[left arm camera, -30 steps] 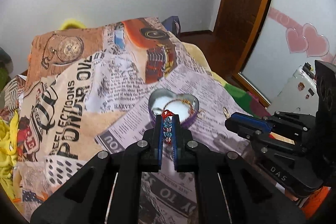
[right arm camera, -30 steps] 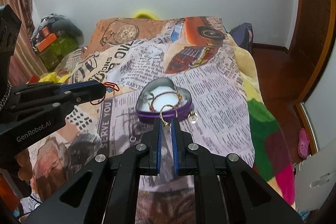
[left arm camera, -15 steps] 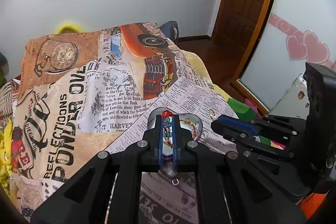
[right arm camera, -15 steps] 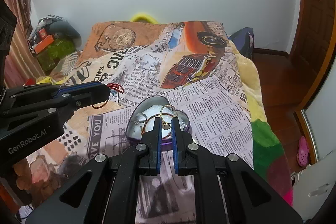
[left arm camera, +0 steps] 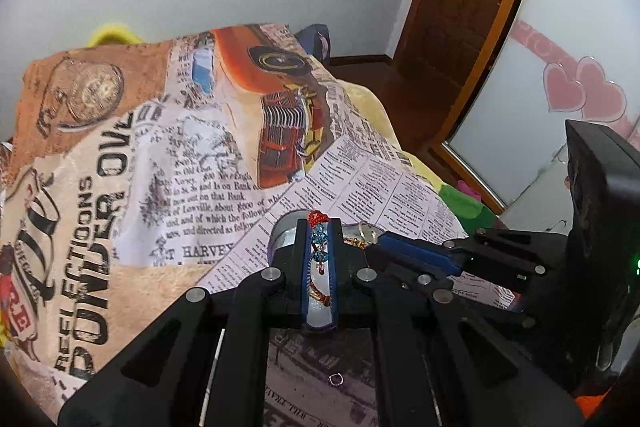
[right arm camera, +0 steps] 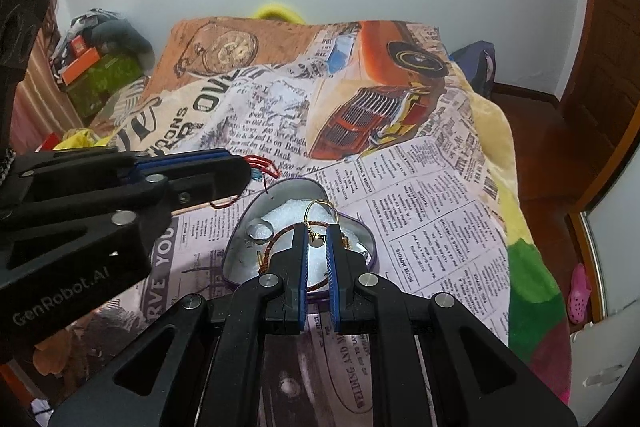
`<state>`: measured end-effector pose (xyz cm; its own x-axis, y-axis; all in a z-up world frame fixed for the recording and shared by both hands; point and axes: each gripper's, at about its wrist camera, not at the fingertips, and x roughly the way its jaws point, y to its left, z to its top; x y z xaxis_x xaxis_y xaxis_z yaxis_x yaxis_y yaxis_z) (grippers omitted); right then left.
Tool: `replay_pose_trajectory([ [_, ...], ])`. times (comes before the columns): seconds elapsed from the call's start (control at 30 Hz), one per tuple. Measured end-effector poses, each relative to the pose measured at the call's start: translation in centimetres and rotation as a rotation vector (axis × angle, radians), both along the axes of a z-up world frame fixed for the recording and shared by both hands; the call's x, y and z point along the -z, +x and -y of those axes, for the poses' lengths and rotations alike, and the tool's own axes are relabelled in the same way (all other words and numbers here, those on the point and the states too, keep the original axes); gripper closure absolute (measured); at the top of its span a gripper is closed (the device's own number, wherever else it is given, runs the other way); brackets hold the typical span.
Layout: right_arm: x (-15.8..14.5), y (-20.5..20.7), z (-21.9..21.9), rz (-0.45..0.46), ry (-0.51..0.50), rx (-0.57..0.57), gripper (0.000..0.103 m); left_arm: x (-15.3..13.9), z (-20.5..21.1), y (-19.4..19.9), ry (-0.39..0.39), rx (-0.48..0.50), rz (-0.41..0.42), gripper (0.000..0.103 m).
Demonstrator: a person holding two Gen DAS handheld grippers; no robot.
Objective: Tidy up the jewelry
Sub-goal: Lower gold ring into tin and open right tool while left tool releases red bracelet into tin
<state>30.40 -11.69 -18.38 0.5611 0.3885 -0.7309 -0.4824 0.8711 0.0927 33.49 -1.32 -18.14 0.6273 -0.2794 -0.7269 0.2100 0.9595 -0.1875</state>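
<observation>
A purple heart-shaped tin (right arm camera: 362,225) with white filling lies on the newspaper-print blanket (right arm camera: 420,211); it holds a silver ring (right arm camera: 259,230) and a brown-gold bracelet (right arm camera: 280,241). My left gripper (left arm camera: 319,227) is shut on a red-cord bracelet with blue beads (left arm camera: 319,237) and hovers at the tin's left rim (left arm camera: 280,227); the cord also shows in the right wrist view (right arm camera: 262,167). My right gripper (right arm camera: 317,233) is over the tin, its jaws slightly parted around a gold ring (right arm camera: 320,213) that stands between the tips.
A small loose ring (left arm camera: 335,380) lies on the blanket close in front of the tin. The bed's right edge drops to a wooden floor (right arm camera: 548,155) with a pink shoe (right arm camera: 579,293). Boxes and clutter (right arm camera: 96,67) stand left of the bed.
Both grippers moved forward and down over the tin. The right jaws have parted a little around the gold ring. The left gripper still holds the beaded bracelet.
</observation>
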Motion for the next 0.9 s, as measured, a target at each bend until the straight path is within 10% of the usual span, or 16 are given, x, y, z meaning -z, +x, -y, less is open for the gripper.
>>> replay_pose_trajectory([
  [0.6, 0.4, 0.2, 0.1, -0.037, -0.009, -0.012, 0.095, -0.4, 0.1, -0.2, -0.008, 0.019, -0.014, 0.097],
  [0.9, -1.8, -1.4, 1.0, 0.014, -0.003, 0.004, 0.074, -2.6, -0.4, -2.5, 0.021, -0.003, 0.015, 0.082],
])
